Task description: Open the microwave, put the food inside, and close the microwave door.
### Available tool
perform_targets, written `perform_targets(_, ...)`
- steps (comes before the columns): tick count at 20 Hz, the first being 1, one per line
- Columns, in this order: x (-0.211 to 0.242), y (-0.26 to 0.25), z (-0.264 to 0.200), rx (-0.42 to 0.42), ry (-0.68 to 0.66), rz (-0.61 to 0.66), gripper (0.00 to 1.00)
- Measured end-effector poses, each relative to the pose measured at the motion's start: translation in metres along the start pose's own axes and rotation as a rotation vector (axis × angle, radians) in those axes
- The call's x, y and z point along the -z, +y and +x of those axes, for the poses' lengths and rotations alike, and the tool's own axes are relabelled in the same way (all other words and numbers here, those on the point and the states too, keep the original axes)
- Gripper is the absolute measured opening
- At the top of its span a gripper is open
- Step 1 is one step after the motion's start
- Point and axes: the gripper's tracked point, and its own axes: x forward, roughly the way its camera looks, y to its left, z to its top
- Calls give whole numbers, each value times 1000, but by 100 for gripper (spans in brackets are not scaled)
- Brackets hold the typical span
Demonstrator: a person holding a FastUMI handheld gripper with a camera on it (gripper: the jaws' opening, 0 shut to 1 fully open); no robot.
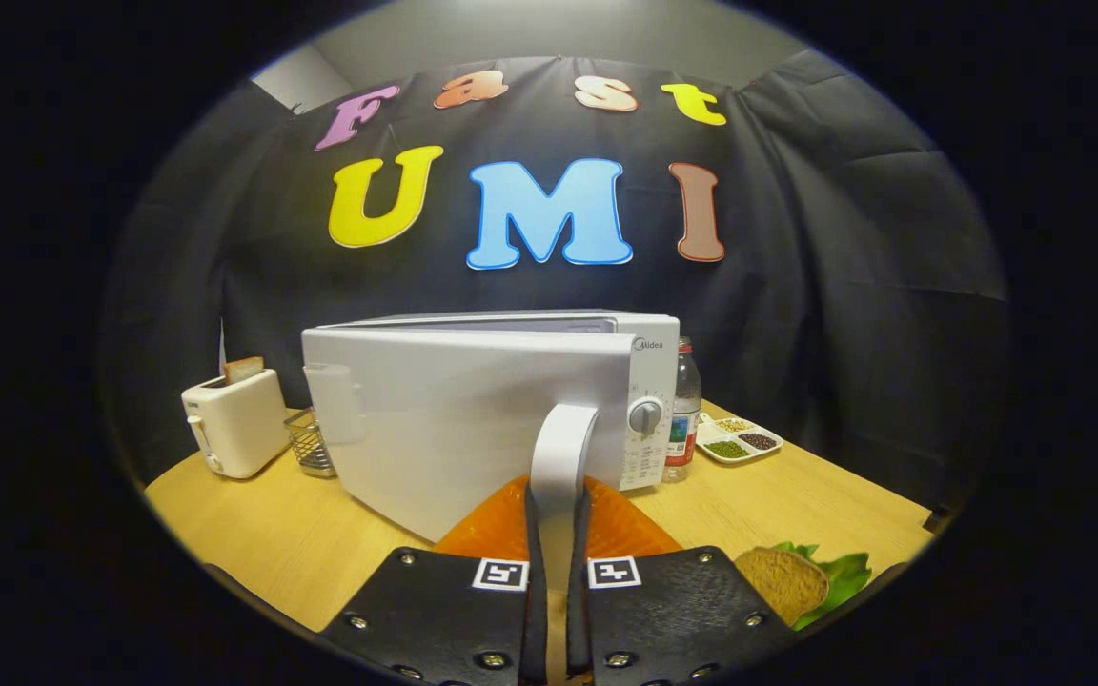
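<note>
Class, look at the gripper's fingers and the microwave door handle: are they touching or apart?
Touching. In the gripper view, the gripper has both fingers closed against the sides of the door handle, with no gap showing; the microwave door stands partly swung open.

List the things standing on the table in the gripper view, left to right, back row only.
Toaster with a slice in its slot → wire basket → microwave, its door handle pinched between the gripper fingers → bottle → divided dish of grains.
</note>
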Motion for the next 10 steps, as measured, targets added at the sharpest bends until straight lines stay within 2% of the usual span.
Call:
perform_targets(3,5,34,-37,-18,-34,-9,8)
perform_targets(10,13,102,-86,-3,-77,3,8)
